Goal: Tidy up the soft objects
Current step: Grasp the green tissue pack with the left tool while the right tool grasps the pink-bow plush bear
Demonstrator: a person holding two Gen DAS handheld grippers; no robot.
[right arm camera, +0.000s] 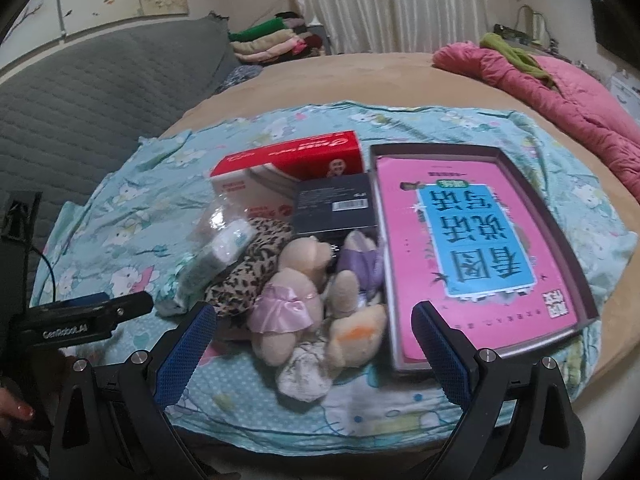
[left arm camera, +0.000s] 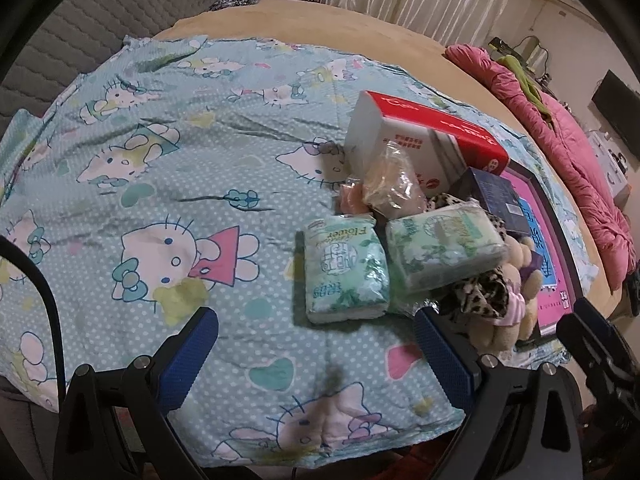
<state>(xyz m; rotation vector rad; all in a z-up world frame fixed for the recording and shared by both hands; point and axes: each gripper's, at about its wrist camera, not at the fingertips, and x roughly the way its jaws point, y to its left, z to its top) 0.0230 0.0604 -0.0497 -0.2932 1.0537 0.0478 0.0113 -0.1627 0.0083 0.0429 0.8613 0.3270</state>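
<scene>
**Soft things heaped on a cartoon-cat sheet**

Bedding comes first: a tan bed cover with a blue cartoon-cat sheet spread over it, a pink quilt bunched along the far right edge, and a grey quilted headboard to the left. One shallow tray lies on the sheet at the right, holding one pink book. Beside it stand one red-and-white box and one dark blue box, touching each other.

The soft things crowd between the boxes and the tray: two green tissue packs, one flat on the sheet and the other propped on the heap; one leopard-print cloth; stuffed toys, three as far as I can tell, tangled together; and one clear crinkled bag leaning on the red-and-white box.

The left gripper hovers before the flat tissue pack, jaws wide and empty. The right gripper hovers over the stuffed toys, jaws wide, gripping nothing.
</scene>
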